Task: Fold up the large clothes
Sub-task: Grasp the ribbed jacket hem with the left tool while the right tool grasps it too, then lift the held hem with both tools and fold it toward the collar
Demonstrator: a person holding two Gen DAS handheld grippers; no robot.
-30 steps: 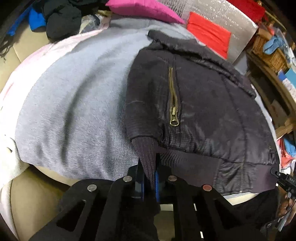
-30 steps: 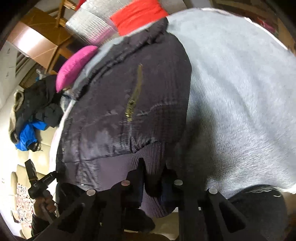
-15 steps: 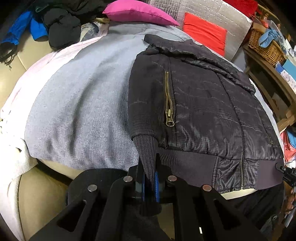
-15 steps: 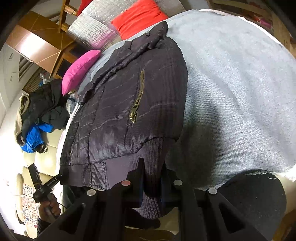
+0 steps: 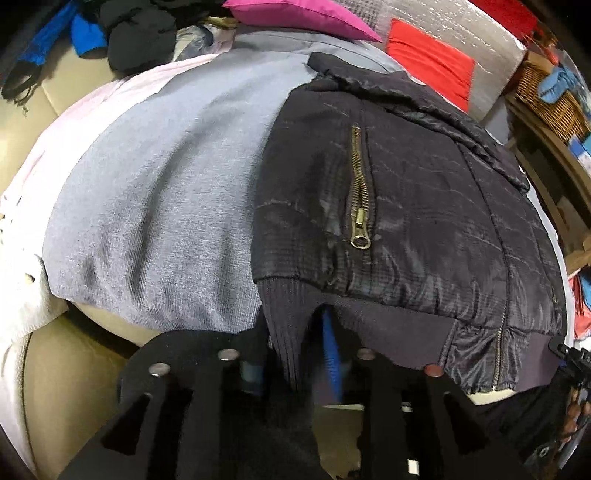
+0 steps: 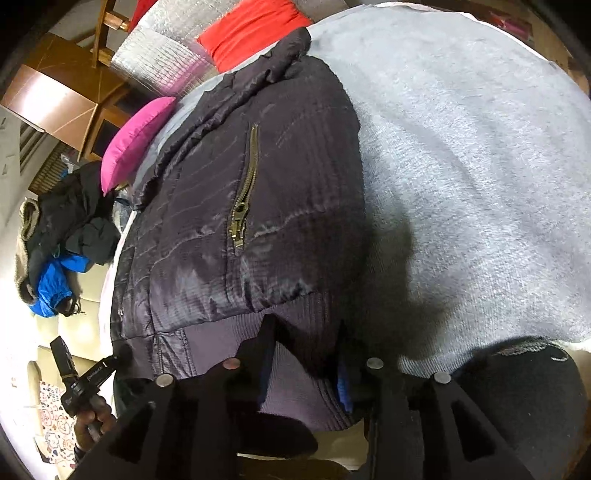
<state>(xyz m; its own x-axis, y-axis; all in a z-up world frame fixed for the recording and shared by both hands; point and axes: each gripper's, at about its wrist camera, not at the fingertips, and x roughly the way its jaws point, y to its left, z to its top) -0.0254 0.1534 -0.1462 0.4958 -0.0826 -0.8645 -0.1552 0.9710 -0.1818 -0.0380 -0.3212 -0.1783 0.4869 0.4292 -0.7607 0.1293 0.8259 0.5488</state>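
Observation:
A dark quilted jacket [image 5: 424, 206] with brass pocket zips lies flat on a grey blanket [image 5: 166, 192]; it also shows in the right wrist view [image 6: 236, 221] on the same blanket [image 6: 461, 166]. My left gripper [image 5: 295, 354] stands open around the ribbed left cuff [image 5: 284, 325], its jaws apart on either side. My right gripper [image 6: 306, 350] stands open around the ribbed right cuff [image 6: 299, 376]. Both cuffs hang at the near hem over the table edge.
A magenta cushion [image 5: 295, 14], a red cushion [image 5: 432, 66] and a silver padded sheet lie at the far end. A pile of dark and blue clothes [image 5: 110, 33] lies on the beige sofa to the left. A wicker basket [image 5: 546, 96] stands on a wooden shelf to the right.
Both grippers, shut on the ribbed cuffs before, have opened. The cuffs now lie loose between the jaws. The jacket has stayed in place.

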